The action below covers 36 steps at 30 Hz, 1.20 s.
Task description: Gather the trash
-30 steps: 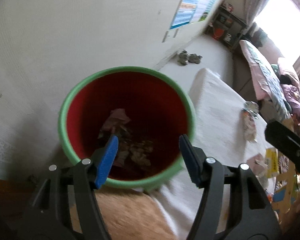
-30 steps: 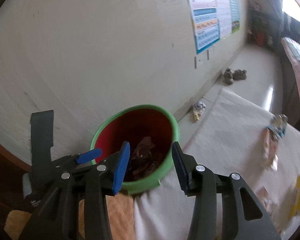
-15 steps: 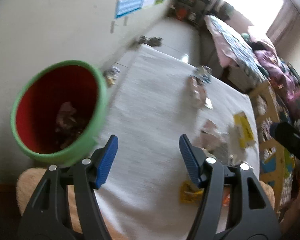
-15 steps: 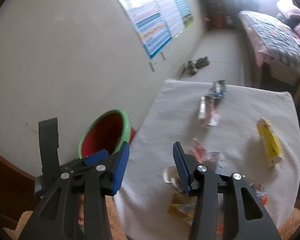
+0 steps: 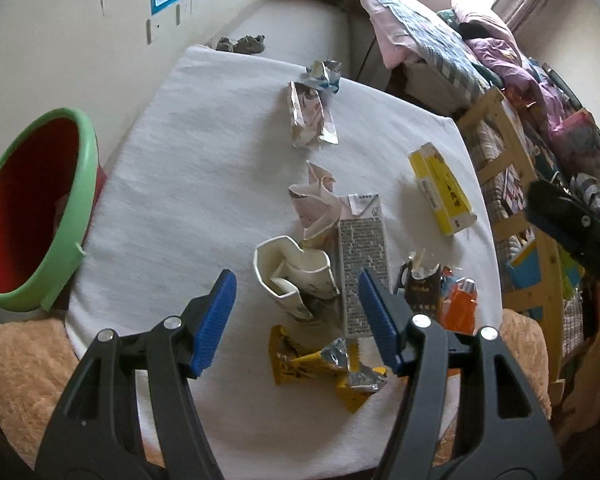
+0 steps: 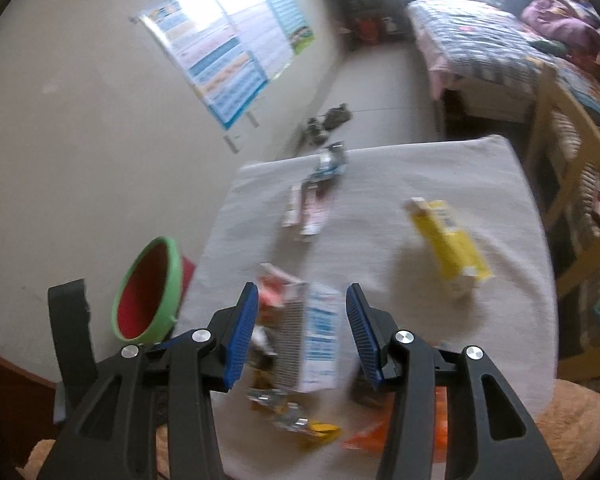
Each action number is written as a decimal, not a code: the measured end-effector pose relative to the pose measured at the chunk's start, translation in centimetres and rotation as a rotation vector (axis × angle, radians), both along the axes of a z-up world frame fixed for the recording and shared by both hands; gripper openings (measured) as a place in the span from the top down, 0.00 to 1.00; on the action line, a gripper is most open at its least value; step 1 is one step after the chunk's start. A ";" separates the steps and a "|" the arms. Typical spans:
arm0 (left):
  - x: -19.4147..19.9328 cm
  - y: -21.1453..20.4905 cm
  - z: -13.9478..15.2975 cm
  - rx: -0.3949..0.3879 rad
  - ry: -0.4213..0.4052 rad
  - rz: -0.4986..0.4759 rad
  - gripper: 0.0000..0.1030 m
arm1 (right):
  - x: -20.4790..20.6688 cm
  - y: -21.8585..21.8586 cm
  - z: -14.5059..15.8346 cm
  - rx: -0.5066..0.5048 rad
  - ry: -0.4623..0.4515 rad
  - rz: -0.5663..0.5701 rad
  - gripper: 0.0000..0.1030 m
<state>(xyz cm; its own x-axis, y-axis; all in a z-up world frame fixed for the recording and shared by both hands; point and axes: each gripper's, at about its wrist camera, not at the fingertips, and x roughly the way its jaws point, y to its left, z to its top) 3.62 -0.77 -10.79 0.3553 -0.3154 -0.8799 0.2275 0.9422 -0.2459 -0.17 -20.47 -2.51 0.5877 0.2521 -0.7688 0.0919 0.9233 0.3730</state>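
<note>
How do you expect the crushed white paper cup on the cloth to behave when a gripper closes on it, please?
The crushed white paper cup is already dented and folded, so it will probably collapse further rather than resist. It looks empty, so likely light. Lying on its side against the grey carton, it seems unlikely to roll.

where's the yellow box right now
In the left wrist view the yellow box lies on the white cloth, toward its right edge, right of the grey carton.
</note>
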 end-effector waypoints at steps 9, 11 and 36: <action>-0.3 -0.7 -0.9 -0.033 0.037 -0.034 0.41 | -2.1 -7.0 -2.5 -0.006 0.106 -0.212 0.55; -0.3 -0.8 -1.3 -0.019 0.041 -0.035 0.41 | -1.9 -6.9 -2.8 -0.005 0.119 -0.202 0.55; 2.4 0.4 -3.6 -0.065 0.098 -0.028 0.57 | 0.5 4.7 -6.0 -0.030 0.204 0.097 0.55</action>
